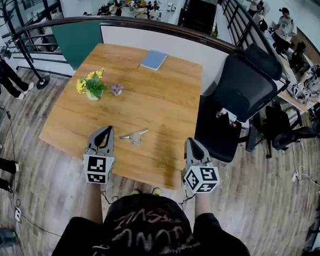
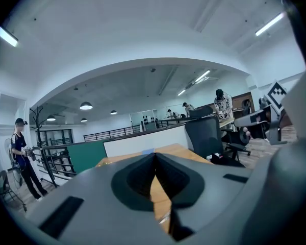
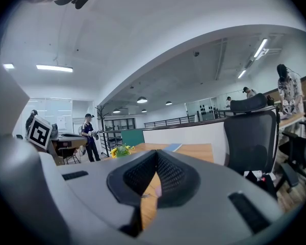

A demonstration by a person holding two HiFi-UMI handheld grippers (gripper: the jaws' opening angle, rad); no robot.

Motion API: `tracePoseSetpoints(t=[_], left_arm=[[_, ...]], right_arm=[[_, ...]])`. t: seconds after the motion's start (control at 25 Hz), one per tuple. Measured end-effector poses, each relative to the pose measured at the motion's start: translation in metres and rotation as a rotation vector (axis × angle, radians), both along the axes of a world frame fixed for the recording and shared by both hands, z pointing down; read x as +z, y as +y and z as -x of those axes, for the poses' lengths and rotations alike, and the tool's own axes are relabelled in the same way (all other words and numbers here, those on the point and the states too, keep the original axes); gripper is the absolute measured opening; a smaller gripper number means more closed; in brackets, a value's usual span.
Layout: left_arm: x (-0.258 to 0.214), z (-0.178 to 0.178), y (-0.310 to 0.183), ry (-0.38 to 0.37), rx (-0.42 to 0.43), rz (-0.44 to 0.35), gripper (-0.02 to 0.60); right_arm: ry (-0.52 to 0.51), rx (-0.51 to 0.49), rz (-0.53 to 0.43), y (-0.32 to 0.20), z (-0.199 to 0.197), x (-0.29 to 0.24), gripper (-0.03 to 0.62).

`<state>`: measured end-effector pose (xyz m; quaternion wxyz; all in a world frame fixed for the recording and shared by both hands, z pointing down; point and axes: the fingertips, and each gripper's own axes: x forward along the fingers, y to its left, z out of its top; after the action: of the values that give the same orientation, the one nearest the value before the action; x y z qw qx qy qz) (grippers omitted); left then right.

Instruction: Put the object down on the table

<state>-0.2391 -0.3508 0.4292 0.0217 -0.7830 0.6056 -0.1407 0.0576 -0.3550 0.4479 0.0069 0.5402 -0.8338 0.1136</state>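
An open office on an upper level, with a pale ceiling hung with strip lights and round lamps. A dark railing (image 1: pixel 149 21) curves behind the work area. Beyond it, on the right, several people (image 1: pixel 284 25) stand at desks. The floor (image 1: pixel 42 175) is grey-brown wood plank with cables trailing across it.

A low partition (image 1: pixel 149 39), green at its left and white along the rest, runs along the far edge of the wooden table (image 1: pixel 165 105). A black office chair (image 1: pixel 240 95) sits against the table's right edge.

The left gripper (image 1: pixel 106 129) is over the near edge, towards the near left corner. Its own view shows the jaws pressed together with nothing between them. The right gripper (image 1: pixel 192 141) is at the near right corner. Its jaws also meet at the tips and it carries nothing.

A blue notebook (image 1: pixel 153 60) lies flat near the middle of the far edge. A small pot of yellow flowers (image 1: pixel 92 84) stands near the left edge. A little purple thing (image 1: pixel 116 89) lies just to the right of the pot.

The metal object (image 1: pixel 133 136), small and silvery, lies on the tabletop close to the near edge. It is just right of the left gripper's tip, apart from it, and well left of the right gripper.
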Motion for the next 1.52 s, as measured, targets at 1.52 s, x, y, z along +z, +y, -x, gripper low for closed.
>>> tracePoseSetpoints(t=[1.52], left_arm=[[-0.015, 0.017, 0.004, 0.063, -0.033, -0.039, 0.012]], right_arm=[[0.067, -0.010, -0.030, -0.013, -0.005, -0.015, -0.011]])
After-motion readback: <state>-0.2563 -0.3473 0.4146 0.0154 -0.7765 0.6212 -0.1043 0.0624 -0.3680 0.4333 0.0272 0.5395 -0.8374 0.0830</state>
